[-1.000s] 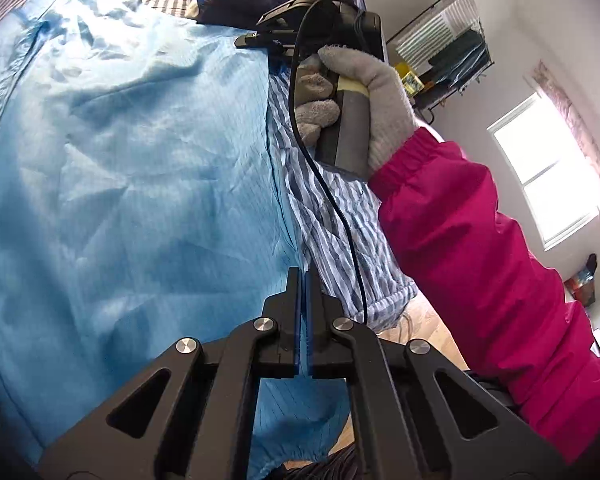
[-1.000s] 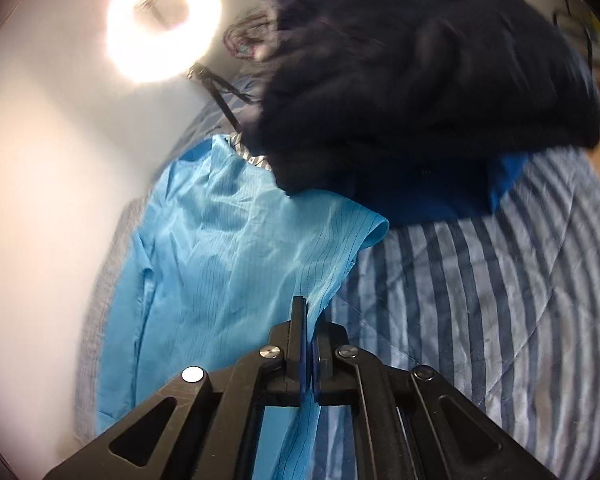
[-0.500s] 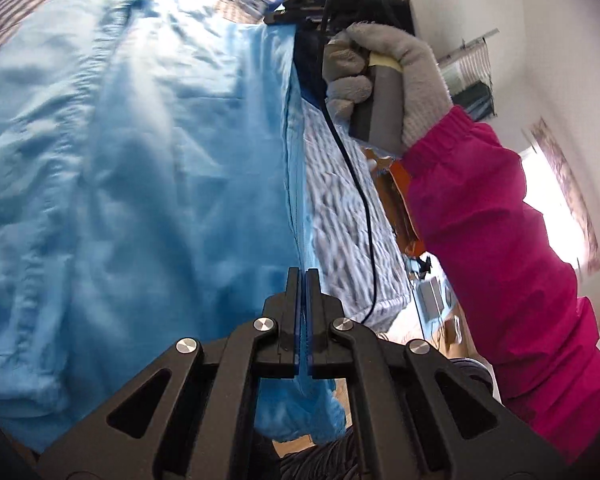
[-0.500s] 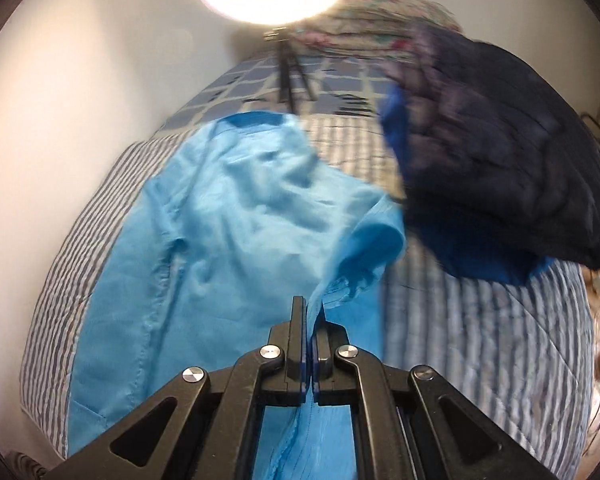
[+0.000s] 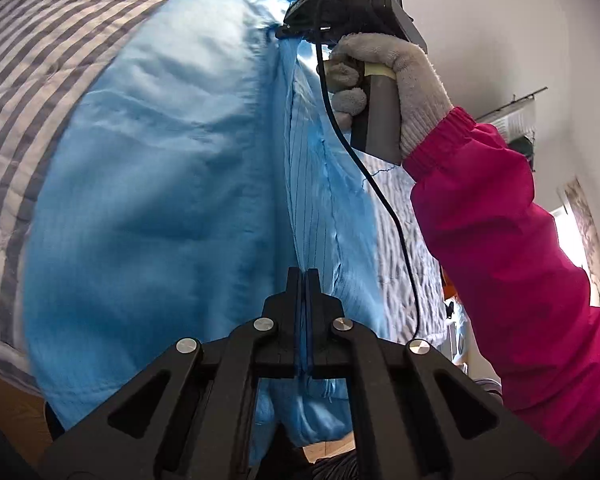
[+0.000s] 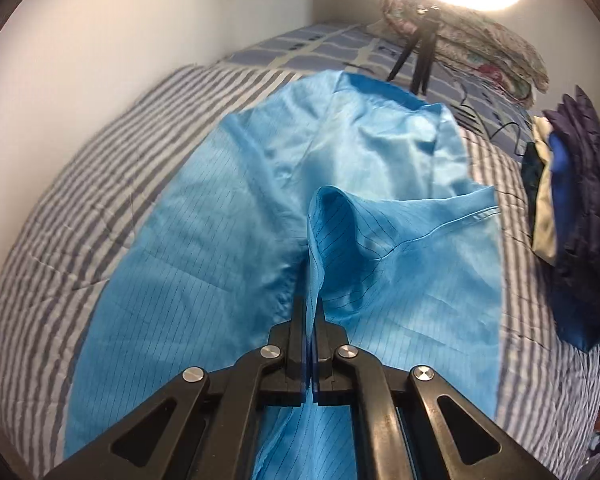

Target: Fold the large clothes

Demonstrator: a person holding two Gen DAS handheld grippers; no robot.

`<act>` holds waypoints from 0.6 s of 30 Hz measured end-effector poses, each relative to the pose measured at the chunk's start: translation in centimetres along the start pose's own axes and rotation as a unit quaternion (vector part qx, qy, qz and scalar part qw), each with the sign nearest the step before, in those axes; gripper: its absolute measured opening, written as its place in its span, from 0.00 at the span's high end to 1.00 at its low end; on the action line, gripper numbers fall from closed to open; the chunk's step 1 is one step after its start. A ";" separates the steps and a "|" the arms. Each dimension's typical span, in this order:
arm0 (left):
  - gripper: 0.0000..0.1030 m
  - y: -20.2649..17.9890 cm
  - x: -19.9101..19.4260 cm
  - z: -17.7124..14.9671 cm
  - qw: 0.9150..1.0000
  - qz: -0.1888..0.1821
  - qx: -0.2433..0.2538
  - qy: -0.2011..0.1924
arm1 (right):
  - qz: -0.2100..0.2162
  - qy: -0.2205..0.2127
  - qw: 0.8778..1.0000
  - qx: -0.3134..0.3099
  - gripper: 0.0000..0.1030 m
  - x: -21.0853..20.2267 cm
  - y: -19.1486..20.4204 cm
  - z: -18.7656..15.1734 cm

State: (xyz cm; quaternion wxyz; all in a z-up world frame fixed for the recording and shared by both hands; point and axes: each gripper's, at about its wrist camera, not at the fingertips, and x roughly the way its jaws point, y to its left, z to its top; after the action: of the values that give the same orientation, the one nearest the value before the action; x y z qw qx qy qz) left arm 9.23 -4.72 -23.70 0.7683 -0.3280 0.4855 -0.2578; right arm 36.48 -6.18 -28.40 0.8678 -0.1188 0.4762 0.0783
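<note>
Fabric is pinched in both claws — the left claw (image 5: 303, 280) and the right claw (image 6: 309, 312) are each pressed together on one edge of the large light-blue pinstriped garment (image 6: 228, 240). From the right claw the lifted flap runs outward over the garment's flat body, which lies lengthwise on the grey-and-white striped bed (image 6: 80, 208), collar at the far end. Judging by this, the held edge — stretched between the two claws — must travel left across that long axis to meet the far side.
</note>
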 end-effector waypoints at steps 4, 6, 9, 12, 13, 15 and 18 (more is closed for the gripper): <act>1.00 0.3 0.1 -0.2 1.000 0.006 -0.002 0.001 | 0.003 0.007 1.000 0.004 1.00 1.3 0.1 -0.4; 1.00 0.2 0.4 -0.3 1.000 0.010 0.003 0.003 | 0.016 0.003 1.000 0.007 1.00 1.3 -0.3 -0.4; 1.00 -0.1 0.7 -0.6 1.000 0.015 0.010 0.010 | 0.086 -0.005 0.996 0.032 0.73 -0.9 -2.0 -0.8; 1.00 -0.1 1.1 -0.9 1.000 0.019 0.016 0.015 | 0.130 -0.040 0.989 0.057 0.69 -5.2 -4.8 -2.5; 1.00 -0.2 1.0 -1.1 0.999 0.024 0.019 0.014 | 0.139 -0.051 0.987 0.068 0.68 -7.1 -6.2 -3.6; 1.00 -0.4 1.0 -1.3 0.999 0.031 0.024 0.013 | 0.153 -0.057 0.983 0.088 0.68 -9.6 -8.0 -5.6; 1.00 -0.4 1.3 -1.3 0.999 0.030 0.026 0.016 | 0.160 -0.056 0.980 0.103 0.68 -13.7 -10.4 -10.3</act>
State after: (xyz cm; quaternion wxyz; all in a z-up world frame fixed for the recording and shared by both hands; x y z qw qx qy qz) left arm 8.54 -6.24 -24.49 0.7759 -0.2892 0.5006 -0.2525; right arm 23.44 -19.41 -20.83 0.8770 0.0537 0.4447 0.1736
